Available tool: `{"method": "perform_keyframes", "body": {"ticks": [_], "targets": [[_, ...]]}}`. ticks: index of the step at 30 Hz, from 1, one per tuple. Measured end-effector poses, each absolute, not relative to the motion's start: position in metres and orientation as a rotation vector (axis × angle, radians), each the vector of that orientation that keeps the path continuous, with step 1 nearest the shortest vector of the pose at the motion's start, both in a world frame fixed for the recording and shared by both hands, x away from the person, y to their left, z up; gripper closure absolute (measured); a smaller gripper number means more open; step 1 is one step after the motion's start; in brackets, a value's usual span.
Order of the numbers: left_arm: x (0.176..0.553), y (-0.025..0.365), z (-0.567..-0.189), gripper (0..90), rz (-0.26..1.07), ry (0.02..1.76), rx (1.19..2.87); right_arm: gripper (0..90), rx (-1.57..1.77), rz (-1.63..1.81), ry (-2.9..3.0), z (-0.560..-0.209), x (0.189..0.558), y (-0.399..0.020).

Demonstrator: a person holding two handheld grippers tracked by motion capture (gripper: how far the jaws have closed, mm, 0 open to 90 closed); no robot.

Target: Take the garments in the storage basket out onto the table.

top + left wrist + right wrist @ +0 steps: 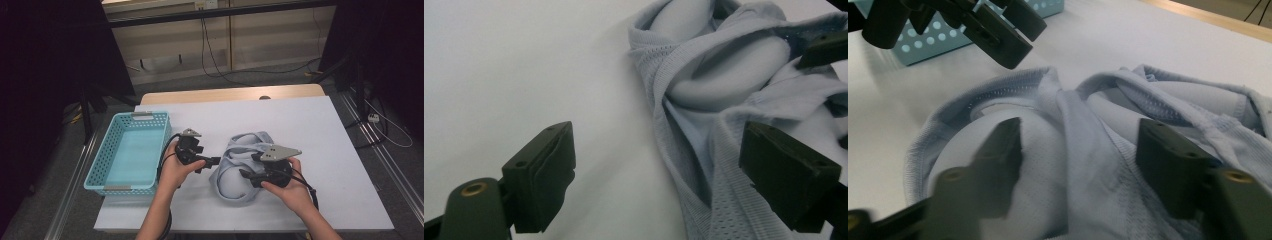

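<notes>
So the gripper views get you right up close: the right gripper point(1075, 165) has its jaws spread apart over the crumpled light blue garment point(1108, 150), nothing pinched between them, pads not pressing on the cloth as far as I can see, one jaw a bit blurred. You can make out the mesh lining and ribbed hem there, which the high view just shows as a pale lump. The left gripper point(659, 170) also stands open, one jaw over bare white table point(524, 65), the other over the edge of the garment point(719, 85), not clamped on anything. Its camera catches a tip of the other gripper at the top right. From the high view you get the layout instead: both hands come in from the bottom, left gripper point(212, 161) just beside the garment's left edge, right gripper point(246, 175) over its near right part, garment point(240, 165) lying bunched in the middle of the table point(320, 130) between the two. Off to the left sits a light blue perforated basket point(131, 150), well apart from the cloth. Nothing blocks the way between. Further back there's the wooden table edge point(230, 94), then cables point(220, 70) on the floor.
</notes>
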State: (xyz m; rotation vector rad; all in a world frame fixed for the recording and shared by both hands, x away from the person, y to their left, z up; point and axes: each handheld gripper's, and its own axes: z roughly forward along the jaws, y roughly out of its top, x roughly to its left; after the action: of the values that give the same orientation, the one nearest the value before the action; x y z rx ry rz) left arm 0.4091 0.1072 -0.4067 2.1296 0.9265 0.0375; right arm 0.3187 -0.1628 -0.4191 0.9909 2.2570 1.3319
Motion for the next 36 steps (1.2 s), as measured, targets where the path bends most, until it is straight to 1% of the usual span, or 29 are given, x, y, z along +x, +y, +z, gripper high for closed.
{"method": "perform_keyframes", "body": {"ticks": [2,3,4,6,7,8,10,19,28,33,36], "targets": [[0.409,0.107,-0.406,15.3,0.04,0.927,2.127,57.0,1.025,1.338,2.229,-0.421,0.319,-0.167],[0.41,0.107,-0.407,15.3,0.04,0.927,2.127,67.6,1.024,1.344,2.223,-0.421,0.319,-0.17],[0.41,0.107,-0.407,15.3,0.041,0.927,2.129,75.0,1.02,1.352,2.233,-0.42,0.319,-0.172],[0.41,0.107,-0.407,15.3,0.039,0.926,2.131,85.2,1.03,1.355,2.237,-0.42,0.319,-0.178],[0.411,0.107,-0.408,15.3,0.042,0.922,2.135,85.2,1.03,1.355,2.237,-0.42,0.319,-0.178],[0.411,0.105,-0.408,15.3,0.038,0.928,2.132,87.9,1.044,1.368,2.243,-0.421,0.318,-0.184],[0.412,0.104,-0.407,15.3,0.034,0.92,2.137,88.5,1.057,1.364,2.24,-0.42,0.317,-0.189],[0.418,0.089,-0.407,16.1,0.039,0.886,2.137,88.9,1.145,1.397,2.11,-0.413,0.307,-0.225],[0.426,0.068,-0.41,18.1,0.052,0.847,2.135,88.7,1.23,1.389,2.04,-0.416,0.297,-0.251],[0.43,0.059,-0.412,24.5,0.076,0.825,2.124,88.7,1.255,1.377,2.014,-0.417,0.292,-0.26],[0.432,0.049,-0.411,28.9,0.087,0.776,2.123,88.7,1.275,1.365,2.009,-0.42,0.289,-0.264]]}}
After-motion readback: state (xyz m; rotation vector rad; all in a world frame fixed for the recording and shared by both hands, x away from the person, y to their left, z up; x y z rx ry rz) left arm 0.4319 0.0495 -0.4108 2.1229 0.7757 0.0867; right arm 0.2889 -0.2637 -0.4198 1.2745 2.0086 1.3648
